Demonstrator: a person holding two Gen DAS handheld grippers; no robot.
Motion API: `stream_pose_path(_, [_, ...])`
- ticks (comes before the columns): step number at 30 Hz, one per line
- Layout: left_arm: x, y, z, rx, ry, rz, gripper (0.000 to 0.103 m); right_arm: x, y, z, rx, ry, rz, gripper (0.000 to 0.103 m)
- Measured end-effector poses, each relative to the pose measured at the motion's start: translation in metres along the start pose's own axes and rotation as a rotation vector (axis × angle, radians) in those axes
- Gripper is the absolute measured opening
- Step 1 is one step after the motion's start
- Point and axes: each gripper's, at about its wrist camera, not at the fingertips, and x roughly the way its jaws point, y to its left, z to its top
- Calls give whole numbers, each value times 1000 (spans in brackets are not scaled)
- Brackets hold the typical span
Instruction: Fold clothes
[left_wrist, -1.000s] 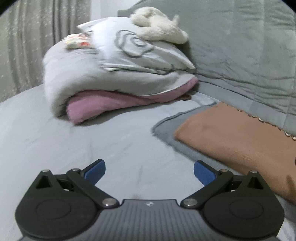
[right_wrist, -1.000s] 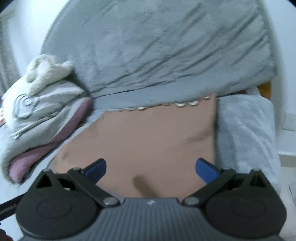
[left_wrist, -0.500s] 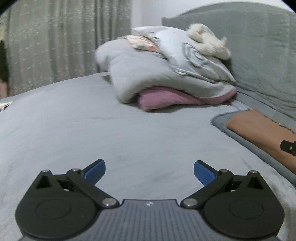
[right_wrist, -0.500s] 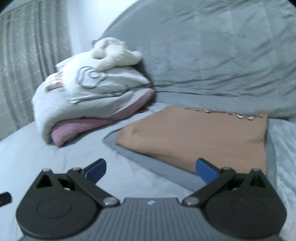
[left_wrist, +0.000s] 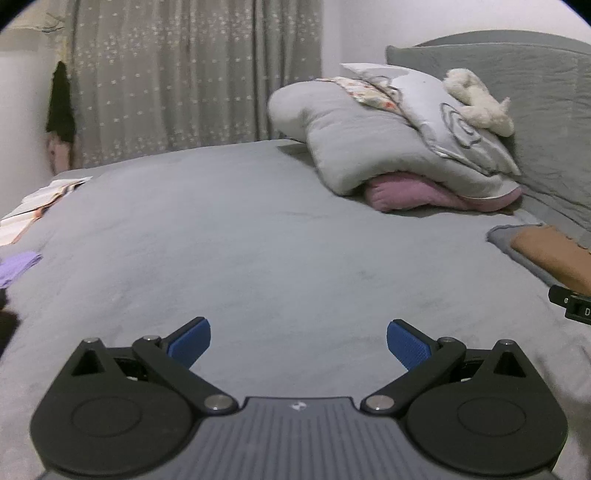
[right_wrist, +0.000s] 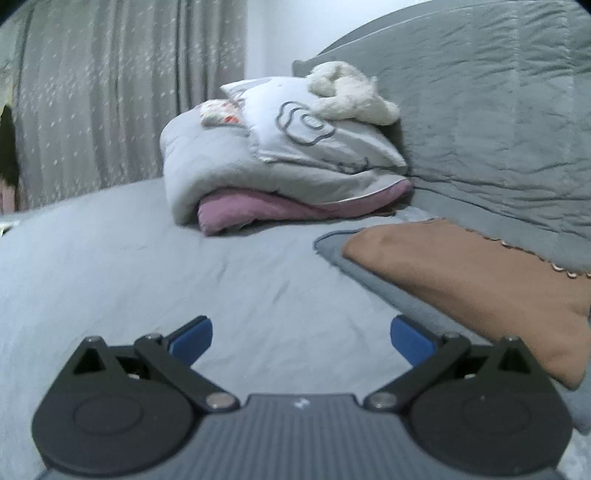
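Both my left gripper (left_wrist: 298, 343) and right gripper (right_wrist: 301, 341), jaws released and empty, have swung away from the folded brown garment (right_wrist: 480, 280) toward bare bed (left_wrist: 258, 229).

No readable text or labels anywhere.

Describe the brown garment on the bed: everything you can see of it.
The brown garment is a plain tan-brown cloth, soft and smooth-looking, folded flat into a neat block. It lies on a folded grey cloth whose edge shows around it, on the grey bedsheet, just in front of the quilted grey cover. A row of small pale beads or scallops runs along its far edge. Neither gripper touches it; the right gripper hovers open, its right finger overlapping the garment's near edge in view.
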Motion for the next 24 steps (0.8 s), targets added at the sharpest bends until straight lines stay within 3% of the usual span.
stream_pose_path(6, [-10, 45, -12, -39, -3, 38, 102, 0, 17, -5, -9, 7, 15, 103])
stream_pose_path(13, [-12, 64, -22, -77, -34, 7, 102, -19, 26, 4, 28, -104, 16, 103])
stream_pose_path(24, [-2, 95, -38, -132, -21, 48, 102, -41, 116, -5, -189, -103, 233, 103])
